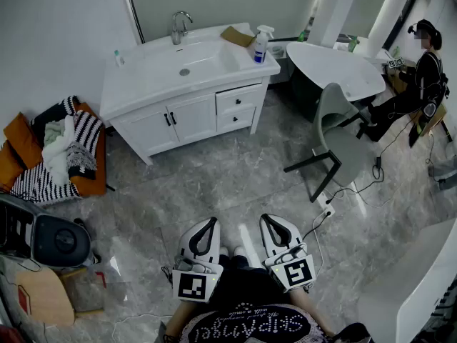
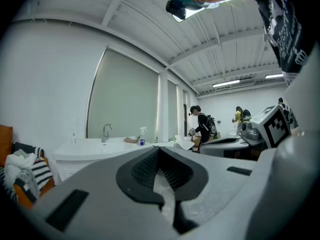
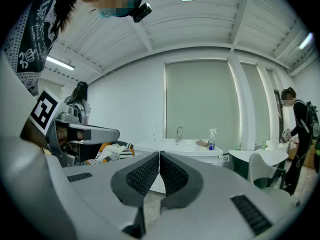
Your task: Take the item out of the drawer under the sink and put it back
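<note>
The white sink cabinet (image 1: 143, 102) stands far ahead against the wall. Both of its drawers (image 1: 238, 98) under the right end of the counter are shut, and what lies inside is hidden. Low in the head view, my left gripper (image 1: 211, 221) and right gripper (image 1: 266, 218) sit side by side close to my body, well short of the cabinet. Each has its jaws shut with nothing between them. The left gripper (image 2: 159, 148) points level toward the sink (image 2: 95, 146). In the right gripper view, the right gripper (image 3: 159, 154) also faces the sink (image 3: 182, 145).
A spray bottle (image 1: 260, 44), a faucet (image 1: 178, 26) and a brown item (image 1: 238, 36) are on the counter. A grey chair (image 1: 335, 145) and a white tub (image 1: 335, 66) stand to the right. Striped laundry on an orange seat (image 1: 61, 148) lies left. A person (image 1: 427, 70) sits far right.
</note>
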Available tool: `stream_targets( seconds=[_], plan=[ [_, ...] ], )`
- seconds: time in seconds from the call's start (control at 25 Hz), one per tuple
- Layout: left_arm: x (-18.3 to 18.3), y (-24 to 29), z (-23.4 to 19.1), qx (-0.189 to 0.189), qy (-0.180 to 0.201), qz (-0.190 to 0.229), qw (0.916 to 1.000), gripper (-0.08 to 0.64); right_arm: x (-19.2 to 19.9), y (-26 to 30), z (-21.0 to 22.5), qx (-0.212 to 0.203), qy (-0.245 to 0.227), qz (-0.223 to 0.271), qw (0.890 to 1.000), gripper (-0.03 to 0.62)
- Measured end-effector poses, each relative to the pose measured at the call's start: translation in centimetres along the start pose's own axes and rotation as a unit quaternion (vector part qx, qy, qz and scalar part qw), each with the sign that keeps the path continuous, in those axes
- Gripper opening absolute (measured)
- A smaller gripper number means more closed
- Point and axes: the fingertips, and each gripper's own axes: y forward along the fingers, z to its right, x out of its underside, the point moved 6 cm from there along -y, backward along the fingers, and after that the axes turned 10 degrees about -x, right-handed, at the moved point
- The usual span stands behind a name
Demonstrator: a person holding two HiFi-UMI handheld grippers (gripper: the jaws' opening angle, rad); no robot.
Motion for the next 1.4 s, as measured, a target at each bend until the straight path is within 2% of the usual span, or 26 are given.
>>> stream_targets(
  seconds=[0.68,1.0,1.2,1.4],
  plan=[
    [0.0,0.1,1.6,-0.031,-0.004,-0.002,0.9995,0.005,0.3,-1.6,1.4,-0.019,-0.011,0.002,1.0,0.02],
    [0.4,0.1,4.6,-0.032,-0.004,-0.002,0.9995,0.005,1.1,-4.2,2.7,-0.019,-0.008,0.0,1.0,0.02],
    [1.3,-0.1,6.4,-0.04,-0.011,-0.007,0.9991,0.005,2.2,-6.1,3.2,-0.033,0.009,0.011,0.999,0.02],
    [1.3,-0.2,7.4,-0.039,-0.002,-0.006,0.9992,0.005,2.7,-6.9,3.4,-0.041,0.015,0.012,0.999,0.021]
  ],
)
